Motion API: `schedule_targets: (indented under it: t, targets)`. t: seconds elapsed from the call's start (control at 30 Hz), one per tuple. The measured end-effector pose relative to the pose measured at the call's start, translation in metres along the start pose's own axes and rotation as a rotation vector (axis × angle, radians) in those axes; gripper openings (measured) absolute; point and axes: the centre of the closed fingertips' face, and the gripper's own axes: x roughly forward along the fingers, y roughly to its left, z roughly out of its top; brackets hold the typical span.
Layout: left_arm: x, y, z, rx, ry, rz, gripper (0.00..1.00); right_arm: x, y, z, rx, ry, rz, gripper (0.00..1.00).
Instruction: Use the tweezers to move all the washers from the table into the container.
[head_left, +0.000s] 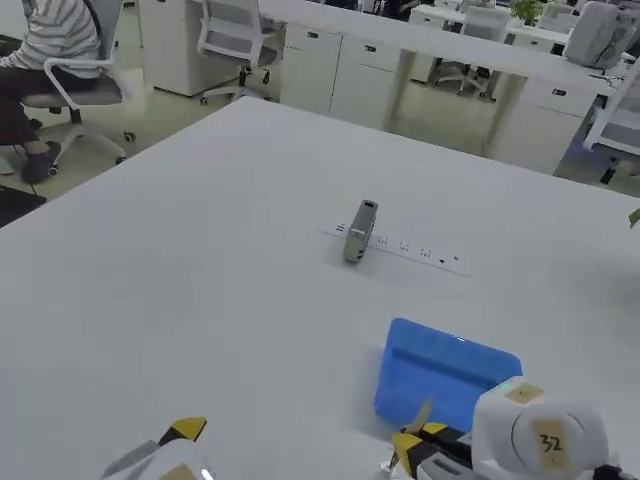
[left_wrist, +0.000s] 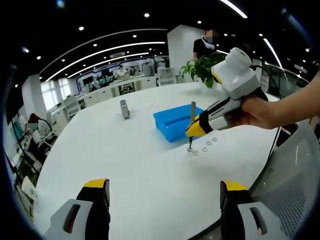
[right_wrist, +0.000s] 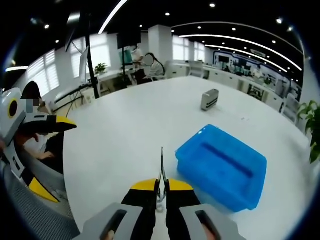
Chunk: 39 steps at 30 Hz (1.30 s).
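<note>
The tweezers (right_wrist: 162, 164) are clenched in the right claw (right_wrist: 161, 186), the left claw (left_wrist: 164, 185) released. The washers (left_wrist: 202, 147) at the container's (left_wrist: 172, 125) 4 o'clock could be flicked away if pinched crookedly.

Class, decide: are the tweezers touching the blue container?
Apart. In the right gripper view, a strip of white table shows between the tweezers and the near wall of the blue container.

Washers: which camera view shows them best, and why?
Left gripper view: the washers lie plainly on the table beside the tweezers. In the other two views the right hand-held gripper hides them.
</note>
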Motion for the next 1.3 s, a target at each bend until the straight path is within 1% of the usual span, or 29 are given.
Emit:
schedule_targets:
  t: [0.13, 0.2, 0.27, 0.33, 0.43, 0.53, 0.63, 0.73, 0.9, 1.0, 1.13, 1.3]
  targets:
    - [0.001, 0.0, -0.001, 0.005, 0.007, -0.001, 0.94, -0.01, -0.006, 0.011, 0.008, -0.04, -0.019, 0.01]
    - [0.0, 0.001, -0.001, 0.007, 0.009, 0.006, 0.94, -0.014, -0.009, 0.015, 0.008, -0.052, -0.029, 0.01]
    - [0.001, 0.0, -0.001, -0.008, 0.008, -0.001, 0.93, -0.016, -0.01, 0.019, 0.014, -0.063, -0.031, 0.01]
    - [0.002, 0.0, -0.002, -0.02, 0.017, -0.007, 0.94, -0.017, -0.011, 0.023, 0.007, -0.068, -0.036, 0.01]
    - [0.002, 0.0, -0.003, -0.02, 0.019, -0.008, 0.95, -0.018, -0.014, 0.031, -0.014, -0.078, -0.048, 0.01]
    - [0.002, 0.0, -0.003, -0.017, 0.019, -0.009, 0.95, -0.019, -0.015, 0.039, -0.018, -0.097, -0.05, 0.01]
    - [0.002, -0.001, -0.004, -0.005, 0.022, -0.007, 0.95, -0.019, -0.016, 0.045, -0.029, -0.104, -0.06, 0.01]
    - [0.002, 0.0, -0.003, 0.008, 0.021, 0.004, 0.95, -0.017, -0.018, 0.05, -0.058, -0.109, -0.086, 0.02]
    - [0.002, 0.002, -0.003, 0.019, 0.02, 0.018, 0.96, -0.013, -0.024, 0.056, -0.095, -0.106, -0.103, 0.02]
    - [0.001, 0.003, -0.001, 0.014, 0.008, 0.022, 0.96, -0.011, -0.029, 0.061, -0.092, -0.111, -0.103, 0.02]
    - [0.002, 0.004, -0.003, 0.012, 0.015, 0.025, 0.97, -0.008, -0.04, 0.066, -0.079, -0.122, -0.12, 0.02]
    - [0.002, 0.002, -0.005, 0.019, 0.028, 0.021, 0.97, 0.0, -0.054, 0.066, -0.021, -0.127, -0.133, 0.02]
